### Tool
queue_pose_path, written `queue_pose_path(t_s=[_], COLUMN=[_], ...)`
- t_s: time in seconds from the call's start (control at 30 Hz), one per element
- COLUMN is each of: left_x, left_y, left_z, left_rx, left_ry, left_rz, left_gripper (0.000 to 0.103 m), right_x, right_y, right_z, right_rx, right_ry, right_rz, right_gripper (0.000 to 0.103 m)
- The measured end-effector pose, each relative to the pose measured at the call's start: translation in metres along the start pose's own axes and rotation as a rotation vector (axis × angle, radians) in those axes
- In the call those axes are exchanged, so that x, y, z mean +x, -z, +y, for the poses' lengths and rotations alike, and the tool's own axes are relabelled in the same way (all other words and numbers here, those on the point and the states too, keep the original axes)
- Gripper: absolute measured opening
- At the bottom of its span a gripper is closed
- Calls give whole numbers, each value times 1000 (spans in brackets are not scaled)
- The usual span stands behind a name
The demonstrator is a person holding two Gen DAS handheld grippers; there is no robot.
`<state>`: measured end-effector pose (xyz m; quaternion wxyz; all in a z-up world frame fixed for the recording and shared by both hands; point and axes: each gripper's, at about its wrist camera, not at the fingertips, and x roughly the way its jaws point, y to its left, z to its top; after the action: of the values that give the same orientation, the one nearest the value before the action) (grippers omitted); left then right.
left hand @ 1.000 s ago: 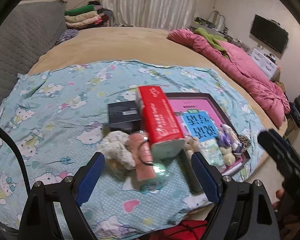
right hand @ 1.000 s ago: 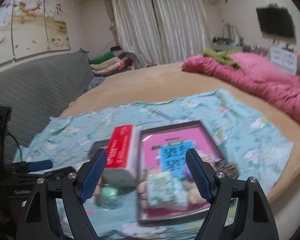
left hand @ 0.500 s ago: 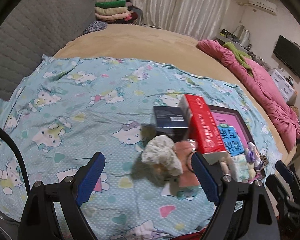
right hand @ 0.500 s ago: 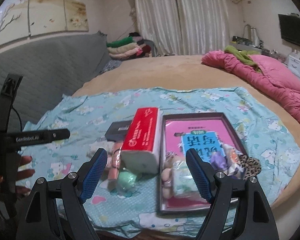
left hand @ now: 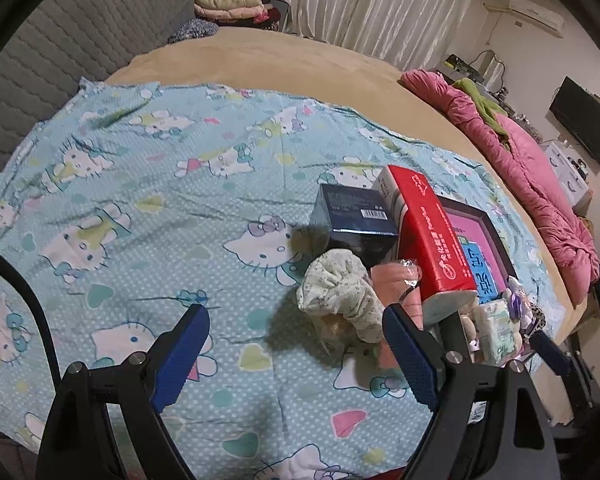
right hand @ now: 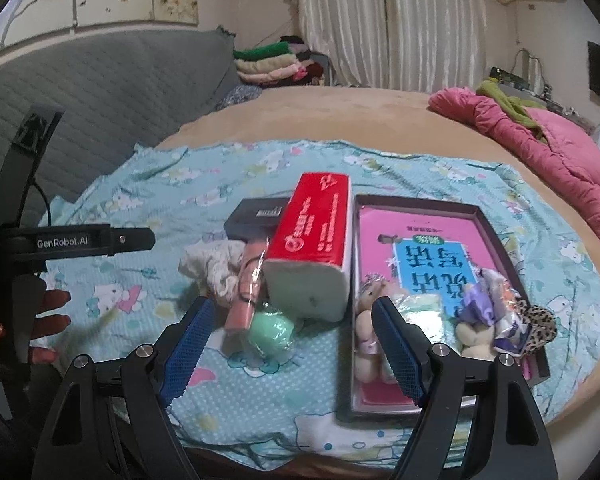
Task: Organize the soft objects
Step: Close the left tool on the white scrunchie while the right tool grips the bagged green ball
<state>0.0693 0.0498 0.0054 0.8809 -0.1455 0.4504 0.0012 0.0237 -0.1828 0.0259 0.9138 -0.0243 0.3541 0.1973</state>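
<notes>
Left gripper (left hand: 296, 344) hovering over sheet (left hand: 140, 208) on bed (left hand: 284, 60), fingers wide, holding nothing. Cream cloth (left hand: 340, 292) lying just ahead of right finger (left hand: 410, 354), touching pink roll (left hand: 396, 280) beside it. Blue box (left hand: 356, 220) sitting beyond cloth, red pack (left hand: 428, 236) leaning against it.

Right gripper (right hand: 292, 348) hovering too, fingers wide, gripping nothing. Green ball (right hand: 270, 328) lying between fingers, just ahead, touching pink roll (right hand: 246, 292) and red pack (right hand: 316, 236). Tray (right hand: 496, 232) sitting ahead and right of right finger (right hand: 396, 354), holding plush toys (right hand: 368, 328), wipes pack (right hand: 416, 312), purple wrapper (right hand: 480, 304), leopard cloth (right hand: 536, 320). Left gripper body (right hand: 60, 240) showing far left, hand (right hand: 40, 320) on it.
</notes>
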Motion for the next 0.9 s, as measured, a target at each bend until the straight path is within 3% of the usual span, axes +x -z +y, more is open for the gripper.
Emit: queue_pose_path(t_s=[0.43,0.9], left_x=[32,71], left_y=[9,-11], left_z=[14,-5], left_rx=[-39,41], left_ry=[60,50], left_rz=[39,15], left_gripper=[88,87], right_x=[78,129], right_y=[29,43], right_z=[24,31], right_rx=[-169,-275], right_ry=[13,63], right_rz=[161,202], right_gripper=[82,82])
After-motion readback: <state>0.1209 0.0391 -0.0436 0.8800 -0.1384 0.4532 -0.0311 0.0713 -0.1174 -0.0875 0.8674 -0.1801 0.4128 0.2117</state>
